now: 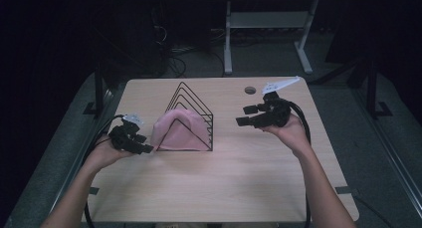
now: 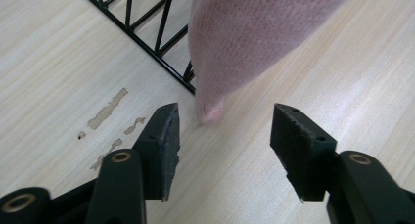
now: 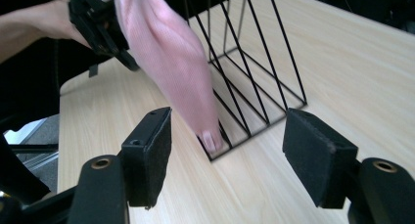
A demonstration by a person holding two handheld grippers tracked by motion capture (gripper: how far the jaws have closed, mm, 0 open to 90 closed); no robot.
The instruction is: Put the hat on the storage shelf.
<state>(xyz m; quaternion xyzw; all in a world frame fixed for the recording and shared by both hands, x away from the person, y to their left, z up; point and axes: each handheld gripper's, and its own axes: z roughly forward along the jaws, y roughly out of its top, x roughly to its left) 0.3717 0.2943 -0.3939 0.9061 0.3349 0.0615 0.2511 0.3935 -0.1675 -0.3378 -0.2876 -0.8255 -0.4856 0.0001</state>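
A pink knitted cloth (image 1: 178, 131) hangs over the front of a black wire rack (image 1: 193, 108) at the table's middle left. My left gripper (image 1: 141, 143) is open just left of the cloth. Its own view puts the cloth's lower corner (image 2: 211, 112) between and just beyond the jaws, with the rack's base wire (image 2: 147, 48) behind. My right gripper (image 1: 245, 115) is open, held to the right of the rack, with its jaws toward the rack. Its view has the cloth (image 3: 171, 57) draped on the rack (image 3: 254, 72), and the other gripper (image 3: 95, 23) behind it.
The light wooden table (image 1: 224, 178) has a round cable hole (image 1: 250, 90) near its back edge. Scuffed patches (image 2: 105, 111) mark the wood beside the left gripper. A white desk frame (image 1: 268, 34) stands on the floor beyond the table.
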